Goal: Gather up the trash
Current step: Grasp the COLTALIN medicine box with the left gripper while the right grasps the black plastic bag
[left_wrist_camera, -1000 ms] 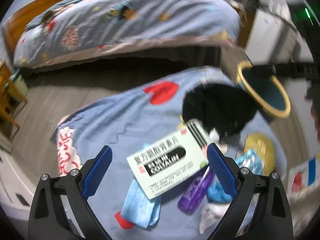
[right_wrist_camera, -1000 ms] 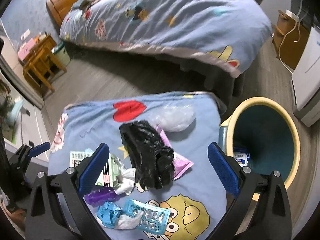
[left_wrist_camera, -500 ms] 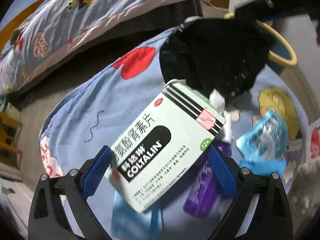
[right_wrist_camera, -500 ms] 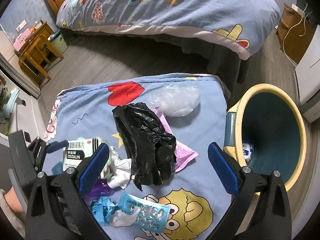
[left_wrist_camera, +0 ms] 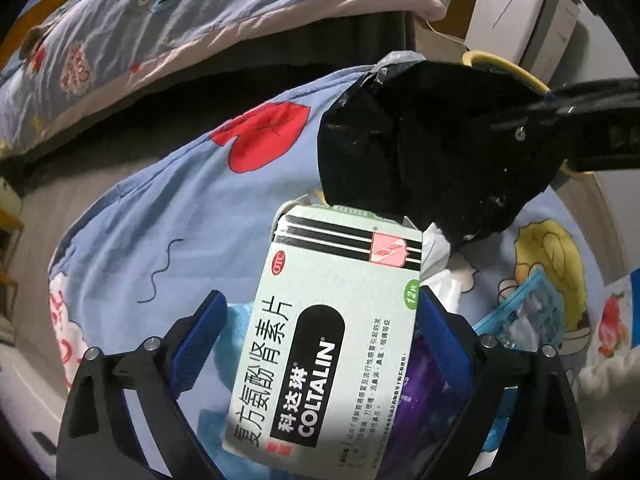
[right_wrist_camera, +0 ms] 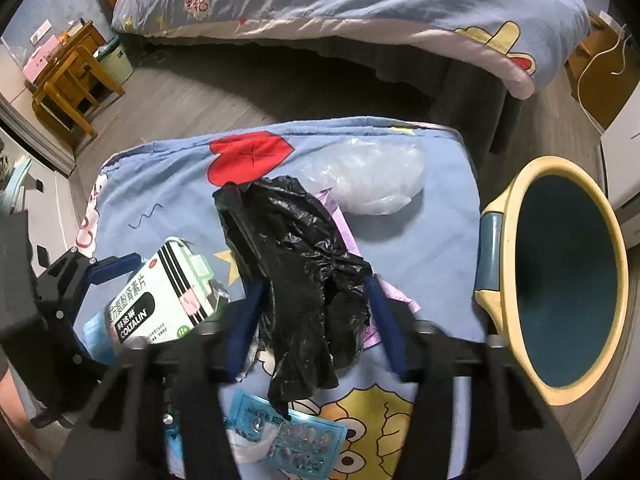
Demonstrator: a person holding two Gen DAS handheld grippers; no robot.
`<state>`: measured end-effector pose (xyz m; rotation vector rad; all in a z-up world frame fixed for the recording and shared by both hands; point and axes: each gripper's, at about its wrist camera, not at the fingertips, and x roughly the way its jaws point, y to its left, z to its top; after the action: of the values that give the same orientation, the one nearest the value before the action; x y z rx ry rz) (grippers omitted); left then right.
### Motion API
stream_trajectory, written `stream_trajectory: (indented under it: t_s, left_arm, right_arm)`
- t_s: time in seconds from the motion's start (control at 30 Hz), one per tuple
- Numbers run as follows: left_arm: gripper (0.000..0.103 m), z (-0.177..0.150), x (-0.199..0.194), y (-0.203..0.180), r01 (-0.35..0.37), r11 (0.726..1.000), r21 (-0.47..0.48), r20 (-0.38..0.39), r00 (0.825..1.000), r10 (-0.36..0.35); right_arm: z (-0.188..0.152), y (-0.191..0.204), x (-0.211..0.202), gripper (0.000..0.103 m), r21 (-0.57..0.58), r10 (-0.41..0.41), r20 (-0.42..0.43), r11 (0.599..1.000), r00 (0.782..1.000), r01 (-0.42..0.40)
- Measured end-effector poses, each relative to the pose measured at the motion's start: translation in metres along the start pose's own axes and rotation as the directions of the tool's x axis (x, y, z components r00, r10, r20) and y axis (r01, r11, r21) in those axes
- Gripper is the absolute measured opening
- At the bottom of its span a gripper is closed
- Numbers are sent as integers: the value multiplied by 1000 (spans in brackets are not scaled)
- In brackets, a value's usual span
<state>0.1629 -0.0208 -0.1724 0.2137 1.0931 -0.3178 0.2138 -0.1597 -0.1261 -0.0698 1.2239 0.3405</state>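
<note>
A white-and-green medicine box [left_wrist_camera: 332, 340] lies on the blue cartoon cloth [left_wrist_camera: 192, 208]. It sits between the fingers of my left gripper [left_wrist_camera: 320, 332]. The jaws are closing; the right pad is at the box's edge, and a gap shows at the left pad. In the right wrist view, the left gripper [right_wrist_camera: 100, 276] stands by the box [right_wrist_camera: 160, 300]. My right gripper [right_wrist_camera: 316, 320] is closing on a crumpled black plastic bag [right_wrist_camera: 304, 264], with both pads against its sides. The bag [left_wrist_camera: 420, 152] lies just beyond the box.
A yellow-rimmed bin [right_wrist_camera: 509, 264] stands off the cloth's right edge. On the cloth lie a clear plastic bag [right_wrist_camera: 368, 180], a blue blister pack [right_wrist_camera: 292, 436], a purple item [left_wrist_camera: 432, 392] and white tissue [left_wrist_camera: 440, 264]. A bed [right_wrist_camera: 360, 0] and a wooden stool [right_wrist_camera: 68, 80] are beyond.
Both grippers have dropped toward the trash. The box has come between the left fingers. The right jaws, wide before, have narrowed onto the black bag.
</note>
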Motion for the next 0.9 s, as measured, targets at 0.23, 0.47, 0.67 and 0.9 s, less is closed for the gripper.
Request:
stream_trajectory:
  t_s: [0.23, 0.47, 0.67, 0.9]
  left_arm:
    - [74, 1, -4, 2, -12, 1000, -1, -3, 1000, 12]
    - [74, 5, -31, 11, -24, 997, -68, 62, 998, 29]
    - [74, 16, -60, 10, -41, 995, -96, 120, 991, 52]
    - [74, 23, -86, 0, -60, 992, -107, 180, 980, 79]
  right_arm:
    - [2, 3, -6, 11, -20, 12, 17, 1000, 1000, -12]
    - [8, 6, -29, 8, -11, 41, 77, 999, 996, -41]
    - [14, 9, -54, 8, -31, 41, 140, 999, 989, -37]
    - [15, 4, -80, 8, -31, 44, 189, 999, 981, -39]
